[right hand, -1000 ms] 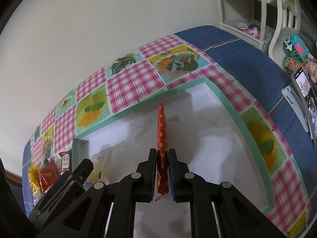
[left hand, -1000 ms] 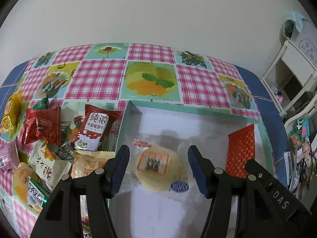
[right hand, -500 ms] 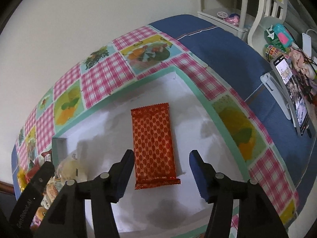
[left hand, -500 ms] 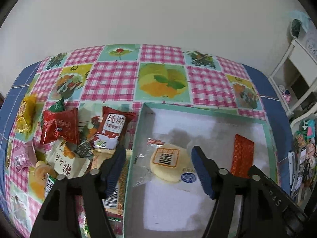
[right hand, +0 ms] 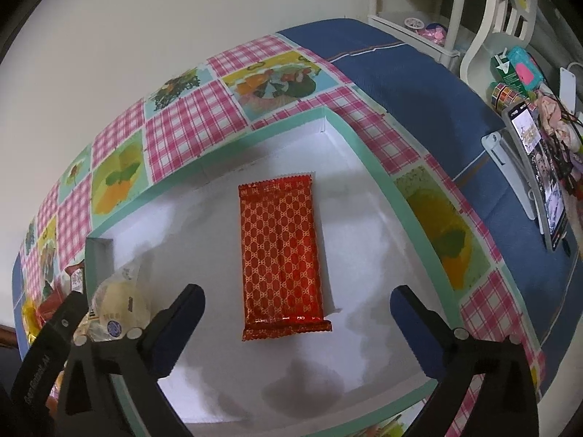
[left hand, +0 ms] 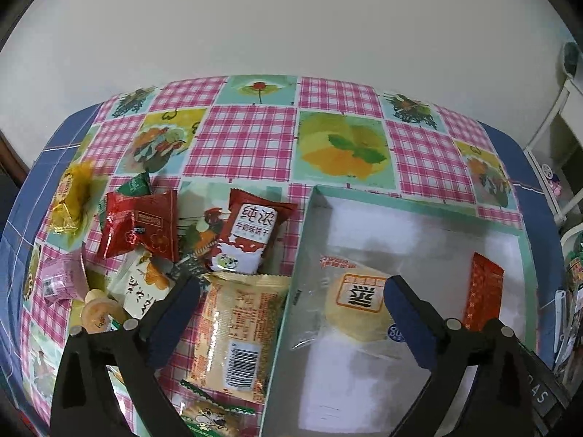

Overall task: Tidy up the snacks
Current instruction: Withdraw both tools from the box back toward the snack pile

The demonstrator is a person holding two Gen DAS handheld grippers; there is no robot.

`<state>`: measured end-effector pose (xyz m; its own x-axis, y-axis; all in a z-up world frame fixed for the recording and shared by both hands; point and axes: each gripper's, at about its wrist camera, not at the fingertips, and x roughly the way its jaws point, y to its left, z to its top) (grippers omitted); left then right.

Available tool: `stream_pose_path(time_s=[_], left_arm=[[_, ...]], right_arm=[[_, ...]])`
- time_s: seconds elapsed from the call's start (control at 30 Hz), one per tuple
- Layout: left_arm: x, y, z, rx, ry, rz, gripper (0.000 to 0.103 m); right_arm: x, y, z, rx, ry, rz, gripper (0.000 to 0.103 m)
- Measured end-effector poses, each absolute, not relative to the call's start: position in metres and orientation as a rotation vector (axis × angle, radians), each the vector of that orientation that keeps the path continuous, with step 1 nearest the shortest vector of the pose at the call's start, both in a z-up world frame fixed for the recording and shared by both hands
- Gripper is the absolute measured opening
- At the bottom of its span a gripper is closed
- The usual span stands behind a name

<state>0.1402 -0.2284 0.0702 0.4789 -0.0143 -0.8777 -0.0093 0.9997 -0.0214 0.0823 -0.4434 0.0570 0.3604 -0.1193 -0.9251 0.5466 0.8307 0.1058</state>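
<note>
A shallow white box with a mint-green rim (left hand: pixel 415 202) (right hand: pixel 386 185) sits on the checked tablecloth. Inside it lie a round pale cake in clear wrap (left hand: pixel 359 306) (right hand: pixel 116 306) and a flat red patterned packet (right hand: pixel 282 251) (left hand: pixel 482 296). My left gripper (left hand: pixel 291 313) is open and empty above the box's left wall. My right gripper (right hand: pixel 297 322) is open and empty just above the near end of the red packet. A pile of loose snacks lies left of the box: a tan barcode pack (left hand: pixel 242 331), a red-and-white packet (left hand: pixel 249 236), a red pouch (left hand: pixel 140 227).
A yellow-wrapped sweet (left hand: pixel 73 196), a pink packet (left hand: pixel 62 278) and a small jelly cup (left hand: pixel 96 313) lie at the left. A phone on a stand (right hand: pixel 539 178) and white shelving (right hand: pixel 473 11) stand off the table's right side. A wall is behind.
My right gripper opened and let go of the red packet, which now lies flat in the box. My left gripper drew back and leftward from the cake, bringing the snack pile into view.
</note>
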Motion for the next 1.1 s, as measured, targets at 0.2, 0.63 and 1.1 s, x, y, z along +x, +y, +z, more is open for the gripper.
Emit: stream_pose_path(time_s=[0.2,0.63,1.1], left_arm=[[0.130,-0.217,0.072,-0.044,1.080,0.004,0.101],[0.091,-0.170,0.103,-0.079,0.981,0.057,0.101],[0.041,-0.119,0.117,-0.140,0.947,0.071,0.101]], right_arm=[[0.082,-0.424,0.064,0.373,1.140,-0.402,0.103],[0.056,-0.366,0.083,0.252,1.124,-0.306,0.103],[0.018,-0.322,0.092,0.250,1.105,-0.235,0.103]])
